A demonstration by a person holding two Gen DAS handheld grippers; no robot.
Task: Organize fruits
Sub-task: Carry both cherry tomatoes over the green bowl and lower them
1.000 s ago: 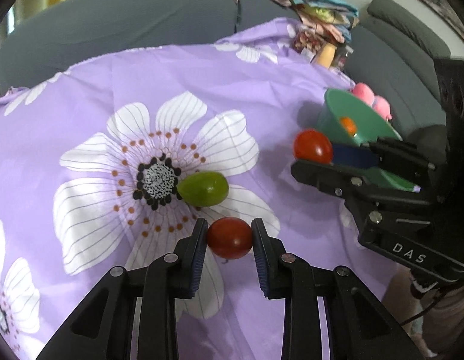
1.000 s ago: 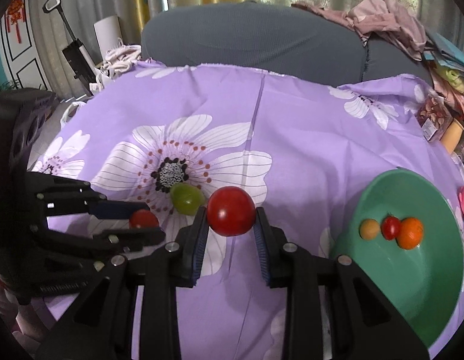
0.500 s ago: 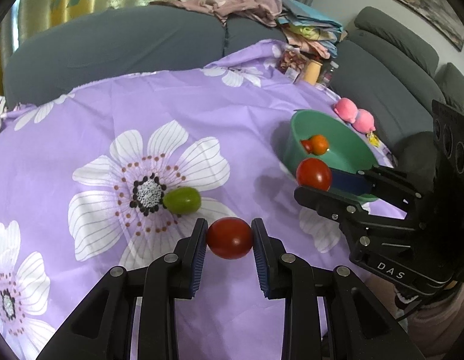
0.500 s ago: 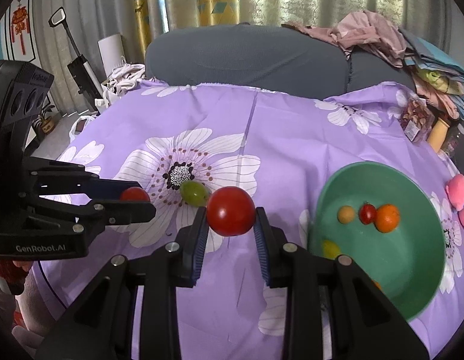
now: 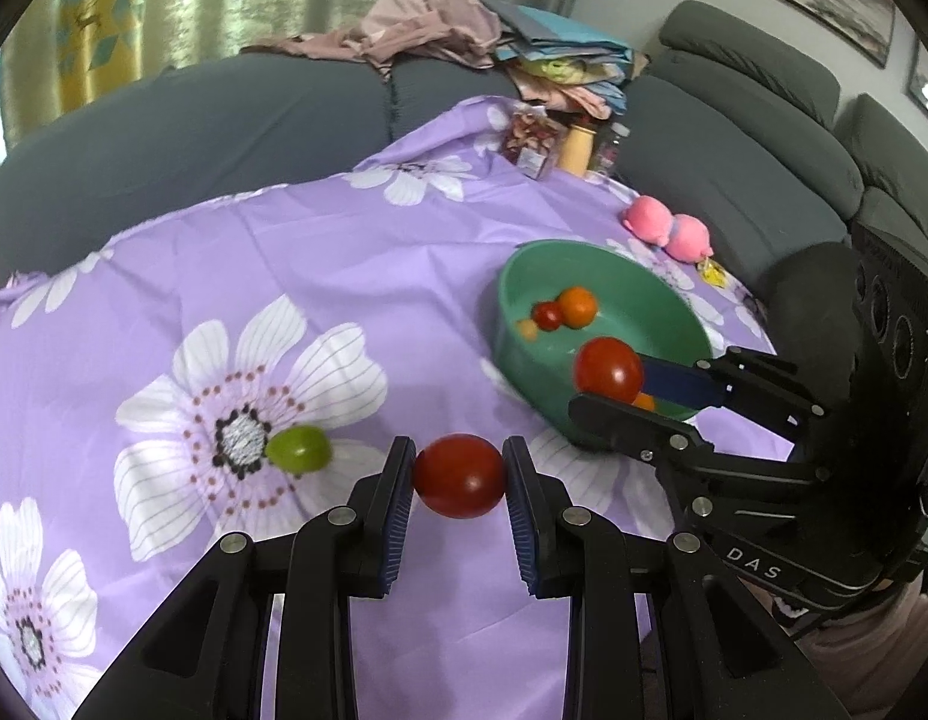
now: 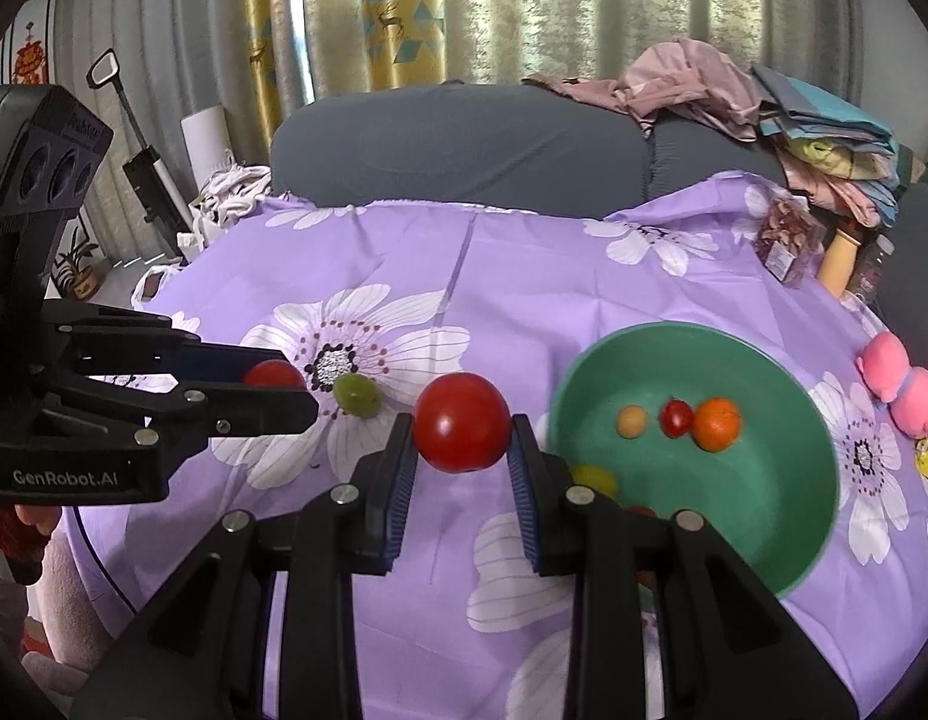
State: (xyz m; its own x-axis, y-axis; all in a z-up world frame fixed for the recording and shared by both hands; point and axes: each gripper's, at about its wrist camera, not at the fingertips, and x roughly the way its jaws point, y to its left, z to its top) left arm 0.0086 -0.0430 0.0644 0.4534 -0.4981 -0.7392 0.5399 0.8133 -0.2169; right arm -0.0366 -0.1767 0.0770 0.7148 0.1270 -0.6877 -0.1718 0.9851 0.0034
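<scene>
My left gripper (image 5: 459, 477) is shut on a dark red tomato (image 5: 459, 475) and holds it above the purple flowered cloth. My right gripper (image 6: 462, 429) is shut on a brighter red tomato (image 6: 462, 422), just left of the green bowl (image 6: 787, 516). The bowl holds an orange fruit (image 6: 715, 423), a small red one (image 6: 676, 417), a tan one (image 6: 631, 422) and a yellow one at its near wall. A green fruit (image 5: 299, 449) lies on the cloth by the big flower's centre, left of my left gripper. In the left wrist view the right gripper (image 5: 607, 378) hangs over the bowl's near rim (image 5: 523, 354).
A pink plush toy (image 5: 667, 228) lies behind the bowl near the table's right edge. A snack packet (image 5: 532, 141) and bottles (image 5: 574, 147) stand at the far right corner. A grey sofa with piled clothes runs behind the table.
Both grippers have risen and pulled back with their tomatoes. The bowl and green fruit now sit farther off and lower in view. The right gripper has moved toward the bowl.
</scene>
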